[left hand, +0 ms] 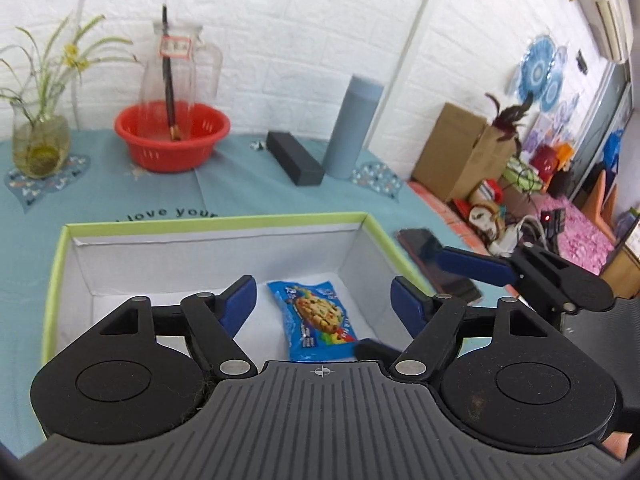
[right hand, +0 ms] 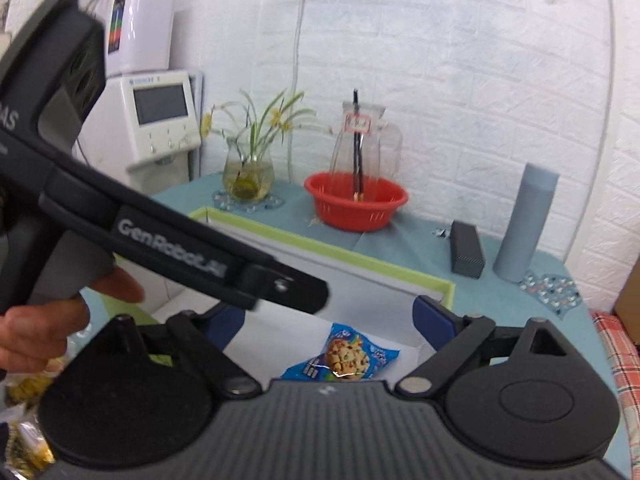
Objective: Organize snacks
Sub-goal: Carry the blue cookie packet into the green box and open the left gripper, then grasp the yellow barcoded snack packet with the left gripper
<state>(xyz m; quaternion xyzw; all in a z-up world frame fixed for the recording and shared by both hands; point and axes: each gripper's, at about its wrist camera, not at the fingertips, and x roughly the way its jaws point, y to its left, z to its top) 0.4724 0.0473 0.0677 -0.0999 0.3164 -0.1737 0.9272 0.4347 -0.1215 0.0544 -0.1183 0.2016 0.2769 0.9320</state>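
Blue and crinkly, the cookie packet (left hand: 316, 322) lies flat on the white floor of the green-rimmed box (left hand: 216, 220), toward its right wall, with nothing gripping it. The left gripper (left hand: 320, 304) hangs over the box with its blue pads spread wide apart and empty, the packet showing in the gap below them, while the right gripper (right hand: 336, 320) also stands open and empty above the same box, a hand (right hand: 48, 320) holding the left tool's handle at the left edge of the right wrist view
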